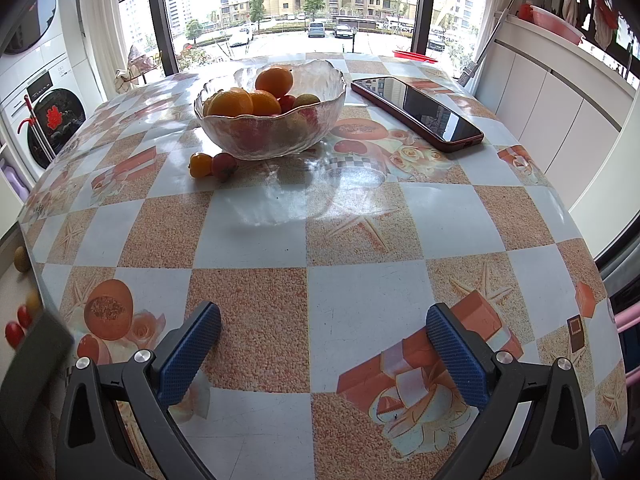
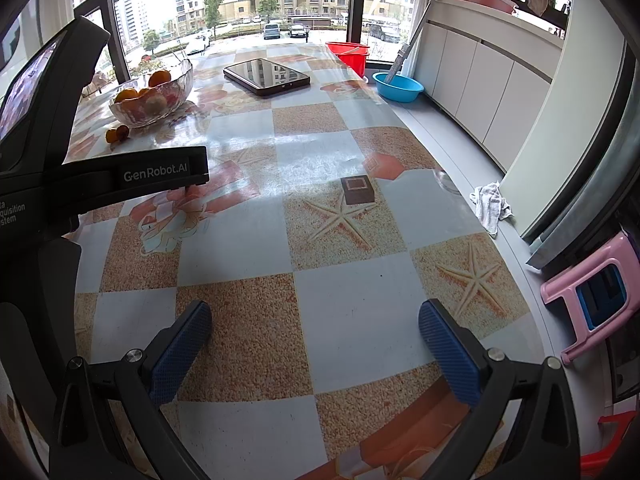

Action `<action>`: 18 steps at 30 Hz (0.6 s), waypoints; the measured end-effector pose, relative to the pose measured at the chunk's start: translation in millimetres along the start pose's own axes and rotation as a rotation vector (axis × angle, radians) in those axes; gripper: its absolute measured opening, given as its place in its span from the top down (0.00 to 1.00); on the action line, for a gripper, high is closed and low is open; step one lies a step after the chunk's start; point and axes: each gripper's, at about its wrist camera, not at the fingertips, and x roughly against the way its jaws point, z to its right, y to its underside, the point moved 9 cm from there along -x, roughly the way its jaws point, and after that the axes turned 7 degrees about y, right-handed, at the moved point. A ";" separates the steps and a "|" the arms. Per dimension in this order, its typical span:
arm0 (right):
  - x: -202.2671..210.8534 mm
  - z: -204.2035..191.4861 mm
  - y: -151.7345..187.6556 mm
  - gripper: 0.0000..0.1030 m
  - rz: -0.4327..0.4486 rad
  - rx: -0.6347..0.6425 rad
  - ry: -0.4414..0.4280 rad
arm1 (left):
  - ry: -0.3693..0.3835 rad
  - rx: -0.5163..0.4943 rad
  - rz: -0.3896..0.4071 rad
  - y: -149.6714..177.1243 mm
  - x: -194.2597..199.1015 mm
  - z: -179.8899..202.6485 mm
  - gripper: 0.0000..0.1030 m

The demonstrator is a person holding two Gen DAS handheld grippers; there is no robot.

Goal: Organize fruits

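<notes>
Right now both of my tools hang over the near part of the worktop [image 1: 360,300], each with its jaws spread wide and nothing between them. My left gripper [image 1: 324,344] faces the glass bowl [image 1: 272,120], which sits at the far side of the worktop and holds oranges [image 1: 240,104] and some smaller fruit. Just beside the bowl's near left foot lie two loose pieces, a small orange fruit [image 1: 200,165] and a red fruit [image 1: 224,165], touching each other. A dark phone [image 1: 416,110] lies flat to the right of the bowl. Only the left view shows small fruits [image 1: 18,326] off the worktop's left edge, low down.

My right gripper [image 2: 316,340] looks across bare checked cloth; from there the bowl [image 2: 154,100] is far left, partly behind the body of my left tool [image 2: 160,174]. Only this view shows the blue basin [image 2: 398,87], red bucket [image 2: 348,54], white rag [image 2: 490,206] and pink stool [image 2: 592,292] on the right.
</notes>
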 end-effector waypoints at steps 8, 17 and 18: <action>1.5 0.0 1.6 0.00 0.000 0.000 0.000 | 0.000 0.000 0.000 0.0 0.0 0.0 0.00; 0.3 -0.2 0.3 0.00 0.001 0.000 0.000 | 0.000 0.000 0.000 -0.1 0.0 -0.1 0.00; 0.5 -0.2 0.4 0.00 0.001 0.000 0.000 | 0.000 0.000 0.000 0.0 0.0 0.0 0.00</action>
